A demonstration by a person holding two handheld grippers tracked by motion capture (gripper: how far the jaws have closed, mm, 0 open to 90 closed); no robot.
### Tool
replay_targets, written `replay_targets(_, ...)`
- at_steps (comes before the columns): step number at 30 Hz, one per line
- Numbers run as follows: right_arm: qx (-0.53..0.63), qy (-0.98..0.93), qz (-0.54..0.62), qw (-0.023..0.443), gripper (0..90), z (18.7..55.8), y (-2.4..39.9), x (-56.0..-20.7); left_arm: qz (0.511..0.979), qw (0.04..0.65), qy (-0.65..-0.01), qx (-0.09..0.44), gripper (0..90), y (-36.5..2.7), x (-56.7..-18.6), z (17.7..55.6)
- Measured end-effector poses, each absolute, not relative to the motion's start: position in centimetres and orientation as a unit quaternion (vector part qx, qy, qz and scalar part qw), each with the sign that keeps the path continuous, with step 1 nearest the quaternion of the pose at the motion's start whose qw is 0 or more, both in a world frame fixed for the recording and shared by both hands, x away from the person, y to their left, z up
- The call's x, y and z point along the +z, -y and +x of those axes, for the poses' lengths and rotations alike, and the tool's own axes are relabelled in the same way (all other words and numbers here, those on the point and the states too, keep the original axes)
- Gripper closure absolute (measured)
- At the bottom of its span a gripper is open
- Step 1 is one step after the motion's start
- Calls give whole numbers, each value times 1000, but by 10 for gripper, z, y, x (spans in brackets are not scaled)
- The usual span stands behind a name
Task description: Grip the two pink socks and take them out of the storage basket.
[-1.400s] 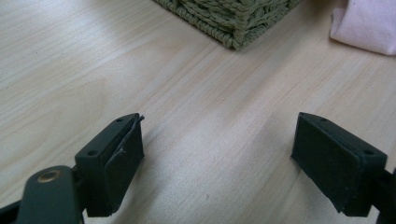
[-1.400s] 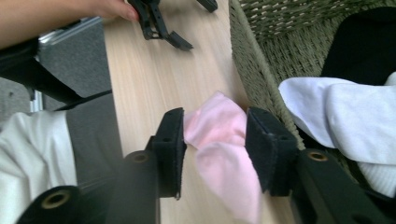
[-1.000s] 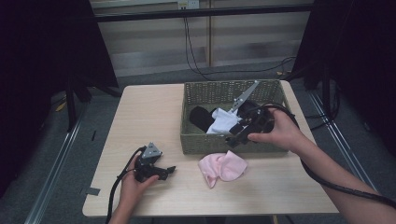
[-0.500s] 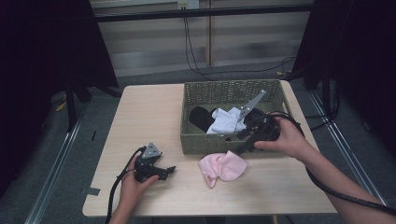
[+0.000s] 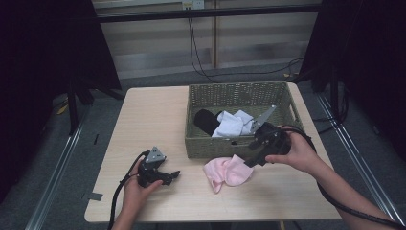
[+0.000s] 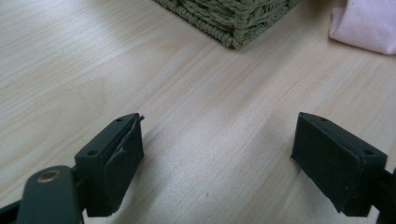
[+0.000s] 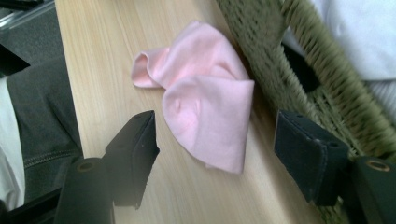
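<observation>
Right gripper [image 5: 250,160] is held low over the worktop [image 5: 148,120] by the person's right hand [image 5: 297,152], at the basket's [image 5: 239,91] front right corner, tipped down toward the pink cloth [image 5: 229,171]. In the right gripper view its jaws stand wide apart with the cloth [image 7: 205,105] lying between and beyond them, untouched. Left gripper [image 5: 171,176] rests low at the near left of the worktop in the left hand [image 5: 134,189], pointing right; in the left gripper view its jaws are also wide, with bare wood between them and nothing held. No writing or label can be read anywhere.

Beyond the worktop, which is pale wood with rounded corners, there is grey floor, dark curtains at both sides, a slatted wall behind with cables [image 5: 198,52] hanging down it, and metal rails along the floor.

The green woven basket sits on the right half of the worktop and holds a white cloth [image 5: 232,123] and a black thing [image 5: 205,120] beside it. The pink cloth lies crumpled on the wood, just in front of the basket wall.
</observation>
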State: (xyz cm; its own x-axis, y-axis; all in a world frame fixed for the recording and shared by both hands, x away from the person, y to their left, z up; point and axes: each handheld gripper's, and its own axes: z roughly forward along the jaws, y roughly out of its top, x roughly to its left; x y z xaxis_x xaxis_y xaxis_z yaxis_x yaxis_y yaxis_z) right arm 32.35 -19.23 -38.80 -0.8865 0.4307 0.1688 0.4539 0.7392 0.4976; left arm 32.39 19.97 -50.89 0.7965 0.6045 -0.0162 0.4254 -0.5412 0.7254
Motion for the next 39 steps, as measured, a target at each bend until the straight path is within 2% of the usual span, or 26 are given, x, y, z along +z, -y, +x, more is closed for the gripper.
replay_targets(39, -258, 932, -253, 4, 276, 303, 219, -464, 870, 377, -297, 119, 160, -200, -509, 324)
